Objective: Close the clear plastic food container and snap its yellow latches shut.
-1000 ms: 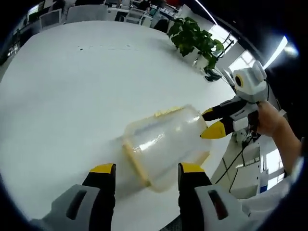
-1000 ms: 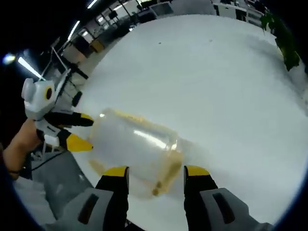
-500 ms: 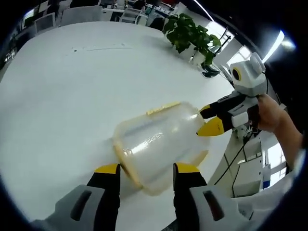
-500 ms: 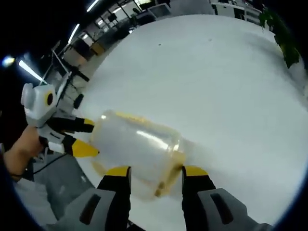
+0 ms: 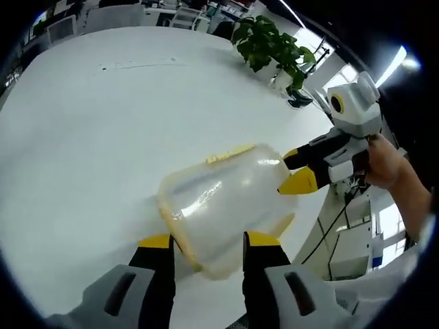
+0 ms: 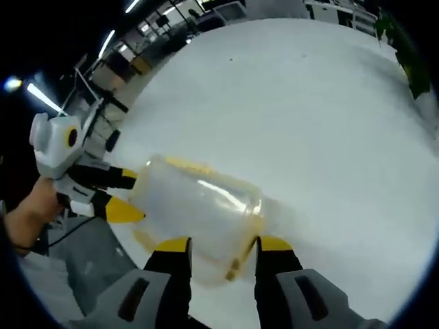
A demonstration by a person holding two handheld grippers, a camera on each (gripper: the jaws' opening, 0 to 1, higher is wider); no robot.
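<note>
Both pairs of jaws had narrowed since a second earlier. From the left gripper [image 5: 204,241], yellow-tipped jaws pressed opposite sides of the clear plastic food container [image 5: 223,202], its yellow-edged lid toward the camera. From the right gripper [image 6: 222,244], jaws squeezed the container's [image 6: 195,209] other end beside a yellow latch [image 6: 236,264]. It lay tilted on the round white table [image 5: 103,130], near the potted green plant [image 5: 269,44].
</note>
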